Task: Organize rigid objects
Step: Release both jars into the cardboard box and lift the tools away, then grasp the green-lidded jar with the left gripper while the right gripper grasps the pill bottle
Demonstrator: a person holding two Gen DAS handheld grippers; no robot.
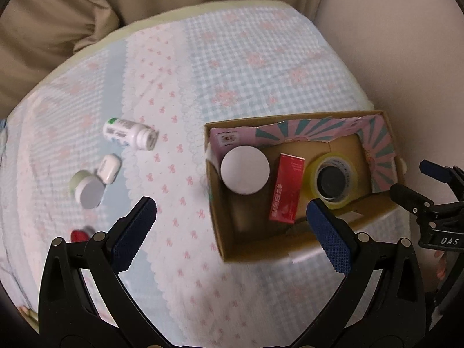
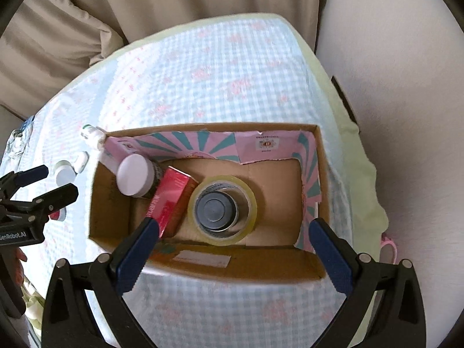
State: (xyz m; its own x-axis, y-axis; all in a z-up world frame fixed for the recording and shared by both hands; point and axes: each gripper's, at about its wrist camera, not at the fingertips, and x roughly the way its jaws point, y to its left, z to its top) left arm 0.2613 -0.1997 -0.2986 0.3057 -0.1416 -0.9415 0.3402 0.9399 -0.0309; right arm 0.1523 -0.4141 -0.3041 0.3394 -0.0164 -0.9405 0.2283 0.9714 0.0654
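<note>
A cardboard box [image 1: 220, 226] [image 2: 246, 272] stands on the checked cloth. Inside it are a white-lidded jar [image 1: 245, 169] [image 2: 134, 175], a red carton [image 1: 287, 192] [image 2: 171, 200] and a yellow tape roll [image 1: 333, 179] [image 2: 221, 210] around a dark round lid. Left of the box lie a white pill bottle [image 1: 129, 133] [image 2: 92, 136], a white earbud case [image 1: 108, 168] [image 2: 81, 161], a small green-and-white jar [image 1: 87, 190] [image 2: 65, 175] and a red item [image 1: 79, 235] [image 2: 56, 214]. My left gripper [image 1: 232, 235] hovers open, empty, over the box's near left corner. My right gripper [image 2: 233, 253] hangs open, empty, above the box's near wall.
The cloth covers a rounded table with beige curtains [image 1: 58, 29] behind and a pale wall [image 2: 406, 87] at the right. The right gripper shows at the right edge of the left wrist view, the left gripper at the left edge of the right wrist view.
</note>
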